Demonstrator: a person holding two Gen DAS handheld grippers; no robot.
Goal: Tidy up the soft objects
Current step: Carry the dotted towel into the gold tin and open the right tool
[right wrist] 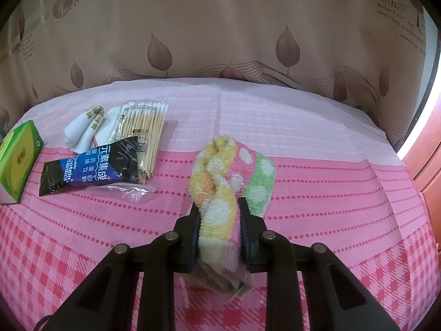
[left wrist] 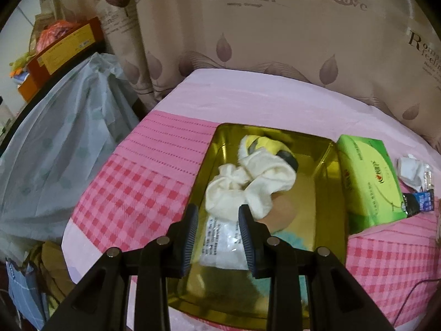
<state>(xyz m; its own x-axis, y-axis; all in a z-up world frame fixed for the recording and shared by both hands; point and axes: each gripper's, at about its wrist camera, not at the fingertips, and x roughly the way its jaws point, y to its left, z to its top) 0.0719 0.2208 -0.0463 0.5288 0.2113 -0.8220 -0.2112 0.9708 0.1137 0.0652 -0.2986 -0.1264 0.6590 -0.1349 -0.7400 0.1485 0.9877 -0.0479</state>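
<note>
Right claw [right wrist: 219, 230] is clamped on the spotted towel [right wrist: 228, 171], which trails onto the pink-clothed tabletop [right wrist: 330, 193]. Left claw [left wrist: 217, 220] hovers part-open and empty over the gold tin [left wrist: 340, 207]. Recommendation: lift the towel clear before carrying it to the tin.

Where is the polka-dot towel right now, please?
In the right wrist view, the polka-dot towel is clamped in the right gripper, its far end lying on the pink cloth, right of the cotton swabs.

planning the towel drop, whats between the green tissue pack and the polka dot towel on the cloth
In the right wrist view, a dark blue sachet and a cotton swab pack lie between the tissue pack and the towel.
</note>
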